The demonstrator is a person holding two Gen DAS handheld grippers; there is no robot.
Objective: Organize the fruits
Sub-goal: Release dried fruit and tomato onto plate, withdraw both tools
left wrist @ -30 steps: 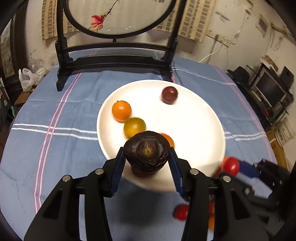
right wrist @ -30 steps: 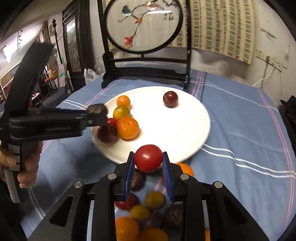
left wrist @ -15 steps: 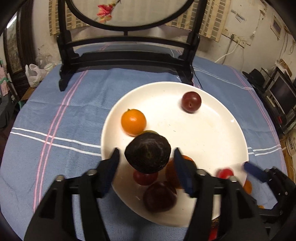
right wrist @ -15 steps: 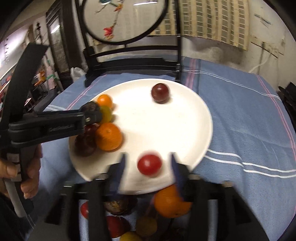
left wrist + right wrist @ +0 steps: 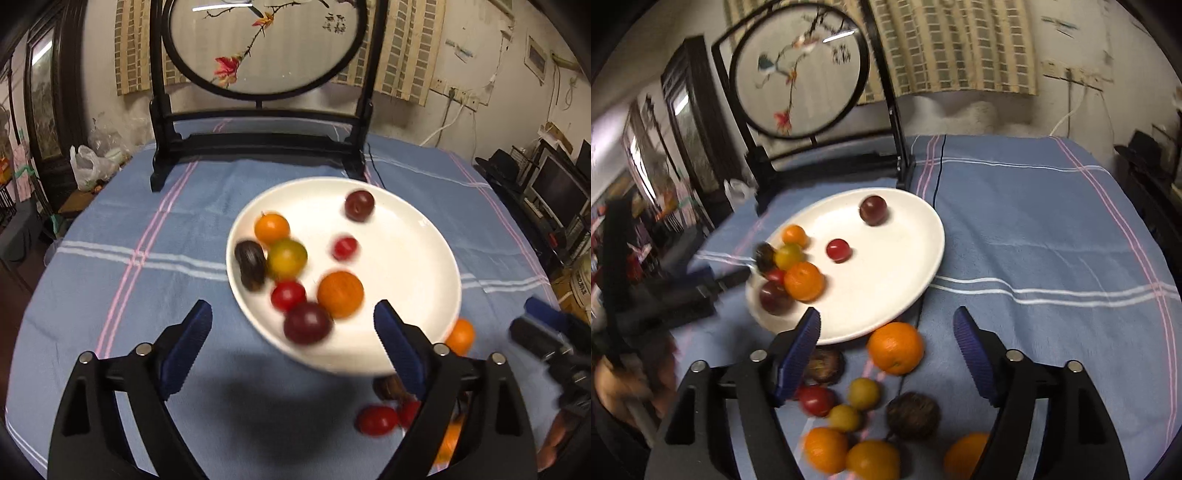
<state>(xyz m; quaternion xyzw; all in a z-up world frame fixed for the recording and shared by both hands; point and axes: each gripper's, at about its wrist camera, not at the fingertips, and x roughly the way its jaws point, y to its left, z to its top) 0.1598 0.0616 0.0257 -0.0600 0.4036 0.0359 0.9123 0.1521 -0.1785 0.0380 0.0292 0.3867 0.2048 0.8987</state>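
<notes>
White plate (image 5: 424, 236) holds round mixed-colour fruits (image 5: 340, 293).

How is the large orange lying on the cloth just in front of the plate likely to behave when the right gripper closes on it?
The orange is round and rests free on the blue cloth, so a nudge would probably roll it. Its dimpled skin looks fairly grippy. It is wider than the small tomatoes, yet seems to fit the right gripper, whose jaws stand wide open.
</notes>
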